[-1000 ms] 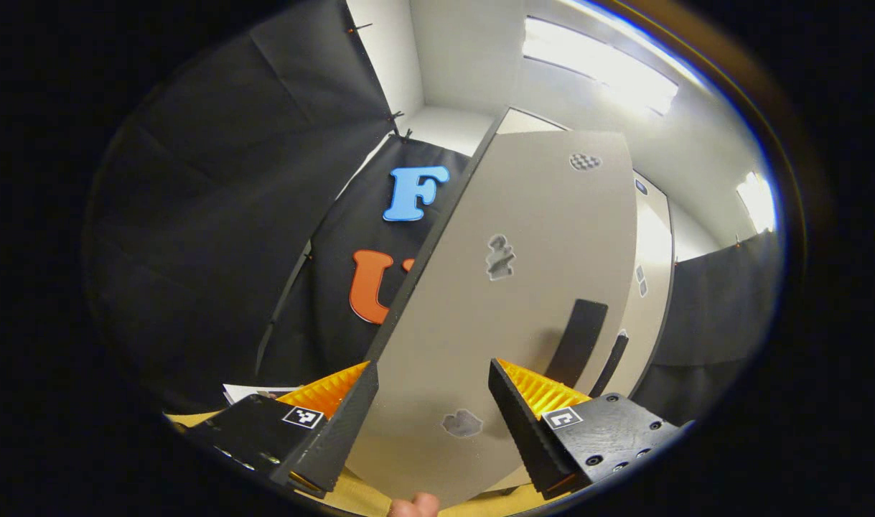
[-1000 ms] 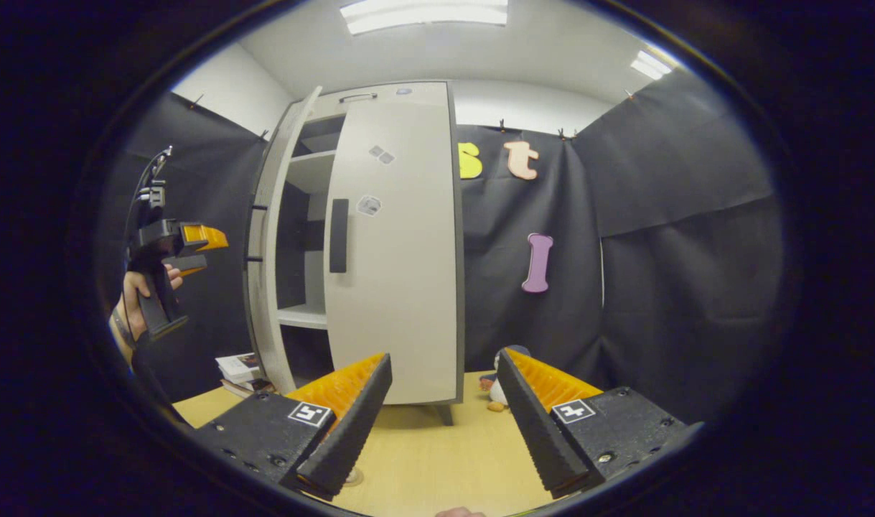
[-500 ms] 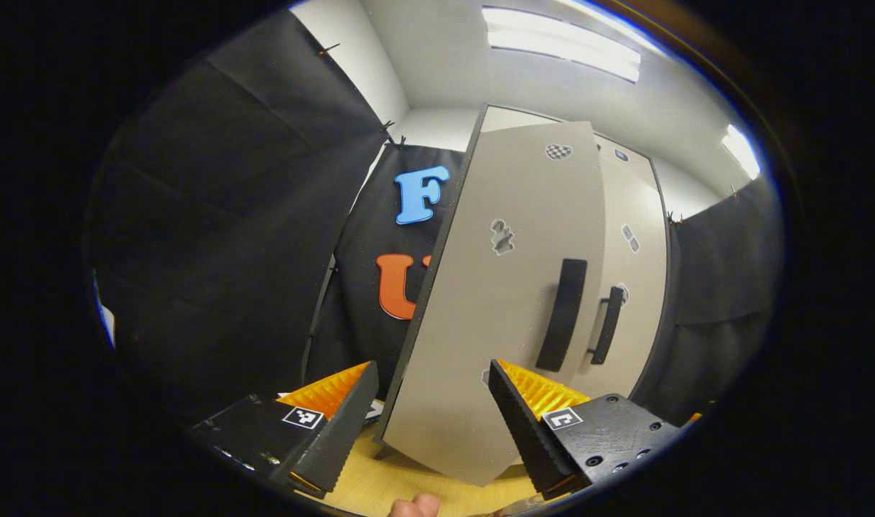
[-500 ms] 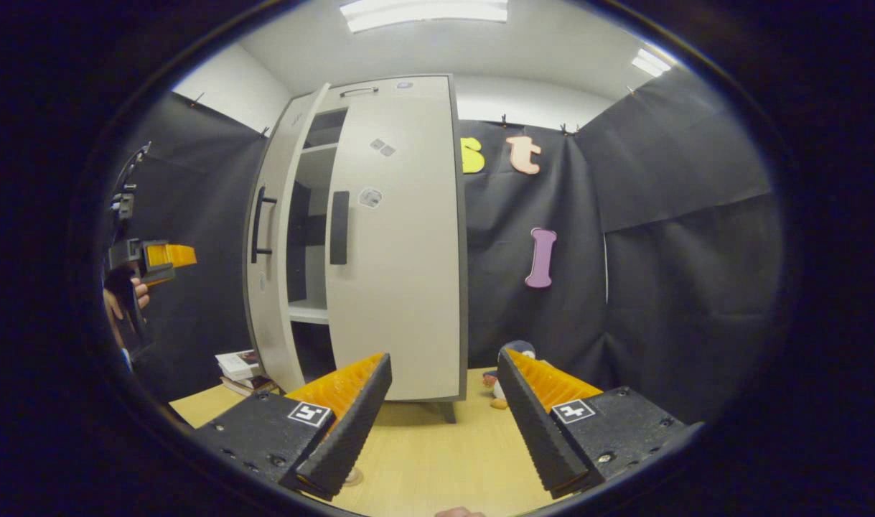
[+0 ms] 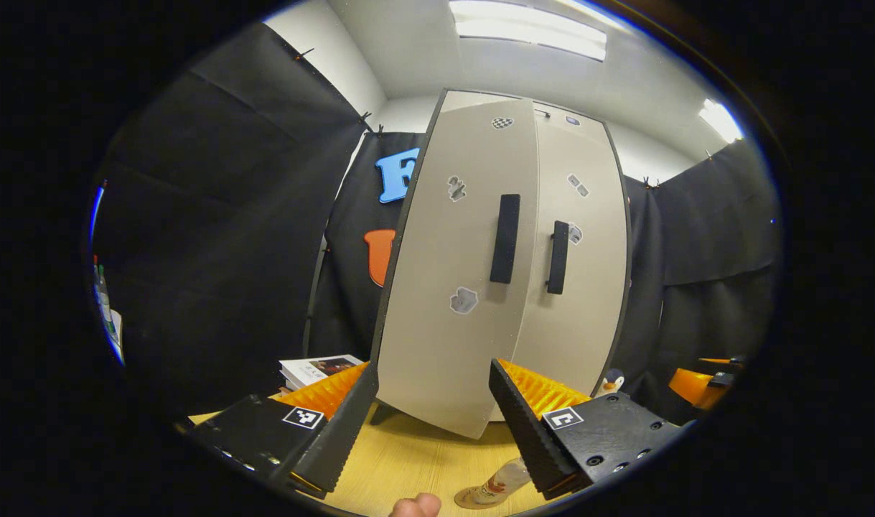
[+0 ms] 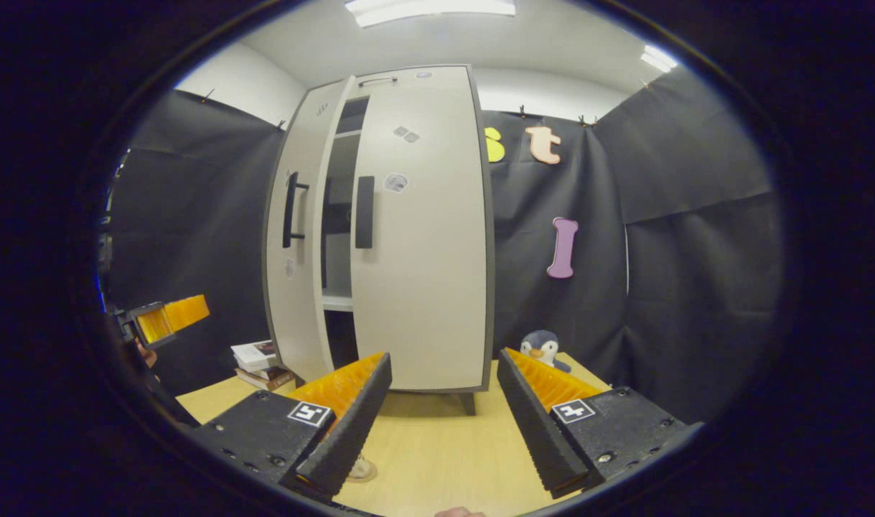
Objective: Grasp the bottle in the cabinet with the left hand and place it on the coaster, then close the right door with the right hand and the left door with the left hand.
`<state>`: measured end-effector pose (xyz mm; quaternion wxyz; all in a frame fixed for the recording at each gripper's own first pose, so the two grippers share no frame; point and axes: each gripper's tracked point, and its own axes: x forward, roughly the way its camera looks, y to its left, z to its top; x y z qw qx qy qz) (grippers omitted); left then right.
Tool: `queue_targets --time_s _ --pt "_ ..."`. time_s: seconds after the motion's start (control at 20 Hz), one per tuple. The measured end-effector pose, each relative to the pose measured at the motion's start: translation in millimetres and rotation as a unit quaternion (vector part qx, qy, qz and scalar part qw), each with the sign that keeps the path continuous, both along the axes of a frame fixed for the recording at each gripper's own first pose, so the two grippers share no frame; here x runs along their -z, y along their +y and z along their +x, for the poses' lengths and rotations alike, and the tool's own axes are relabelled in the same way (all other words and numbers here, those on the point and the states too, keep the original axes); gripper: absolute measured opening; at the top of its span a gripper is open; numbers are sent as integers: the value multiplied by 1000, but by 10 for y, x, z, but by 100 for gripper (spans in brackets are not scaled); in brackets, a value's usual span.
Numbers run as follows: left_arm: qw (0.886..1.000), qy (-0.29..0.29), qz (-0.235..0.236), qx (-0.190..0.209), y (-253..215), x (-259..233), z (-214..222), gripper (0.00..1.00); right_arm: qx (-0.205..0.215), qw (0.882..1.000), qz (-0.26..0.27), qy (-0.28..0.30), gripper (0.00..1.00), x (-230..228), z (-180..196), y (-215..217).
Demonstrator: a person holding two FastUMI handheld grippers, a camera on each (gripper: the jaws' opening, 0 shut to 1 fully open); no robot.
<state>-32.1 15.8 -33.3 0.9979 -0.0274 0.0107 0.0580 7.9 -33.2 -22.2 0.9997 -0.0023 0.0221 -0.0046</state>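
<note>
Bottle [image 5: 500, 482] on coaster [image 5: 480, 498], half hidden behind the left tool [image 5: 431, 415].

1. My left gripper [image 5: 430, 424] is farther back from the left door [image 5: 459, 287] than a second ago and sits lower in the right gripper view.
2. The left door is swung nearly shut; only a narrow gap [image 6: 337, 215] remains beside the right door [image 6: 423, 237].
3. The bottle [image 5: 498, 485] now shows on the table [image 5: 408, 467] below my left gripper.
4. The penguin [image 6: 545, 348] now shows fully.

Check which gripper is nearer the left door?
Left, I'd judge. The left gripper faces the left door close up, off it; the right gripper hangs back, facing the right door.
</note>
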Motion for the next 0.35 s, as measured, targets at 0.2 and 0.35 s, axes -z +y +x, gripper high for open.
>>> queue_targets --time_s 0.2,0.35 --pt "1000 -1 19 13 -103 -4 -4 95 -6 1000 -7 -10 97 -52 -16 1" --pt "1000 -10 7 15 -151 -44 16 95 -5 1000 -7 -21 97 -109 -12 -20"
